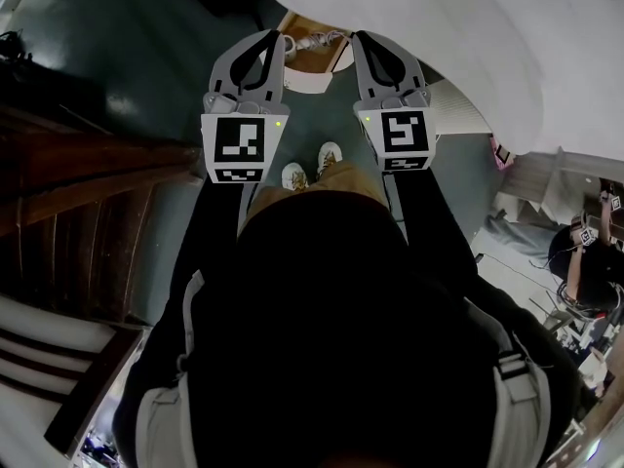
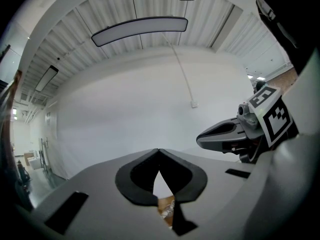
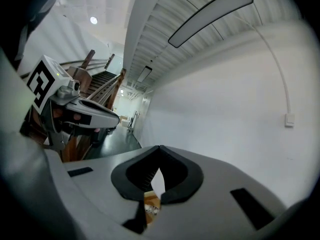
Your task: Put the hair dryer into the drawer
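**Both grippers clenched and empty, held level over the floor**

At the left of the head view a dark wooden staircase (image 1: pixel 88 193) runs down to the dark floor (image 1: pixel 146 57). Just right of it the left gripper (image 1: pixel 270 39) points to the top of the frame. Its marker cube (image 1: pixel 239 144) faces the camera, and its own view shows the jaws closed tip to tip with nothing between them. At the centre the person's white shoes (image 1: pixel 294 175) stand between the two grippers. The right gripper (image 1: pixel 364 39) lies beside the left one, apart from it and parallel. Its jaws are likewise pressed together on nothing. A curved white wall (image 1: pixel 468 37) fills the upper right, and both gripper views face it. At the right edge a second person (image 1: pixel 585 271) stands well apart. No view shows the hair dryer or the drawer
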A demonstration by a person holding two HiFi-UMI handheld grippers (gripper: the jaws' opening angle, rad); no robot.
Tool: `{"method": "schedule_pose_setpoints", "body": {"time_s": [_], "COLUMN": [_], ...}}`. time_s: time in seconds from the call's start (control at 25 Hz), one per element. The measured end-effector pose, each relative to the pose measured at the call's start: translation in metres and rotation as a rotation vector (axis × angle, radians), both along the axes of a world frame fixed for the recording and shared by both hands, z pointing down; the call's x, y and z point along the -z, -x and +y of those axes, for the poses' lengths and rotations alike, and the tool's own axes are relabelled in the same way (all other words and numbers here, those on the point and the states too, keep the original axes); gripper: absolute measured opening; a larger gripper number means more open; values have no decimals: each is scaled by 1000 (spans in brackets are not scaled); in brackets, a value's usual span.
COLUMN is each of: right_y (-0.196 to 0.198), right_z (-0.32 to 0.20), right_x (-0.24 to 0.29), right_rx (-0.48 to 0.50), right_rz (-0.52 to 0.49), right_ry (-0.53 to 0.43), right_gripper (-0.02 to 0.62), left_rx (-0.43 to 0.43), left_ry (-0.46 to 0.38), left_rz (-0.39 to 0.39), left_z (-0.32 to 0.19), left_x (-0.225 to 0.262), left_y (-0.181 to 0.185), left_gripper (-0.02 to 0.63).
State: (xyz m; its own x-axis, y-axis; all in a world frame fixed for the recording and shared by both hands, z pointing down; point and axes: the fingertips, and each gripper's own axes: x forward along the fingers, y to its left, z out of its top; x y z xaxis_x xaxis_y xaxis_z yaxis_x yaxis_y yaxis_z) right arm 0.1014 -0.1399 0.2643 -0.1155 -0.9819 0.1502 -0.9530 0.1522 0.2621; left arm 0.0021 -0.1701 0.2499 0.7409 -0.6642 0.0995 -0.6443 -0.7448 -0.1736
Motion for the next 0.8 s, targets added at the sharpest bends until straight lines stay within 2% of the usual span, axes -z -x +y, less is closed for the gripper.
{"method": "schedule_pose_setpoints", "body": {"time_s": [0.8], "right_y": [-4], "right_z": [-6], "right_x": [-5], "right_rx": [12], "right_rz": [-13], "right_ry": [4], "right_gripper": [28], "left_rx": [28], "left_ry": [-3], "left_rz": [-5], "left_z": [-11], "left_x": [0], "left_y": [1], "left_gripper": [15]}}
